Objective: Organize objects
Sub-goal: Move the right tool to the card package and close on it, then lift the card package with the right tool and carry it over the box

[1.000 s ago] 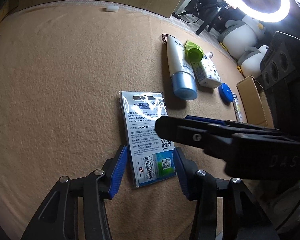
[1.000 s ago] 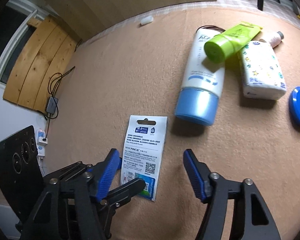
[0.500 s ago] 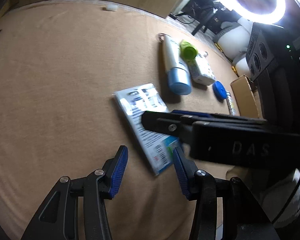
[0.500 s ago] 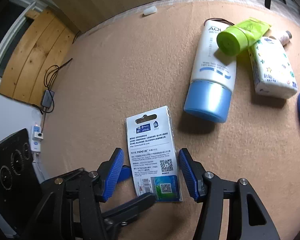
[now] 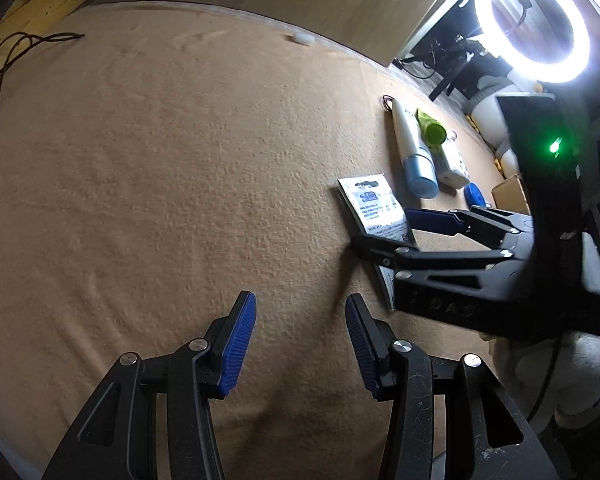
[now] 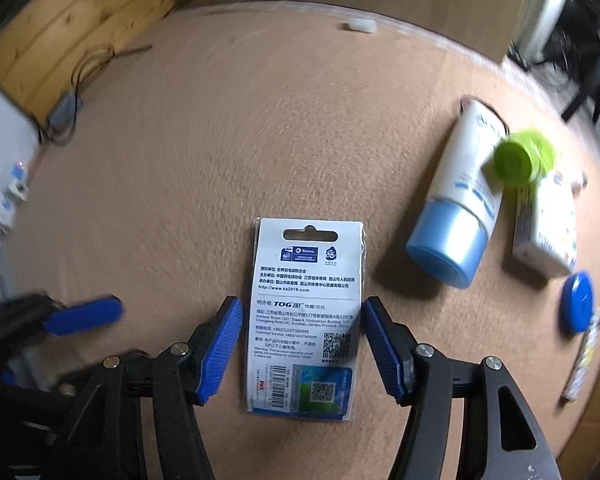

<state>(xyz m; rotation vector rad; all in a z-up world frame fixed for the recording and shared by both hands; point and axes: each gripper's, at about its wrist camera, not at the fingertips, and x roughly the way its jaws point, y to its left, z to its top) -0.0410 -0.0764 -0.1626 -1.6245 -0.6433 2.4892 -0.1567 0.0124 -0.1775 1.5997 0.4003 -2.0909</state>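
Note:
A flat white retail packet (image 6: 306,312) with a barcode lies on the tan mat (image 6: 260,140). My right gripper (image 6: 302,344) straddles its lower half. The jaws are opening, and a narrow gap shows between each blue pad and the packet's edges. From the left wrist view, the right gripper (image 5: 396,232) points down over the packet (image 5: 374,204). My left gripper (image 5: 300,344) hangs open above bare mat, left of the packet, with nothing between its fingers. One blurred blue pad of the left gripper (image 6: 84,316) shows at the left of the right wrist view.
Right of the packet lie a white tube with a blue cap (image 6: 456,200), a green tube (image 6: 520,160) on a tissue pack (image 6: 544,224), a blue round lid (image 6: 578,308) and a thin stick (image 6: 584,360). A cardboard box (image 5: 508,196) and a ring light (image 5: 532,24) stand beyond.
My left gripper has drawn away from the packet to bare mat at its left. The right gripper has rolled and shifted over the packet, so its pads now flank it.

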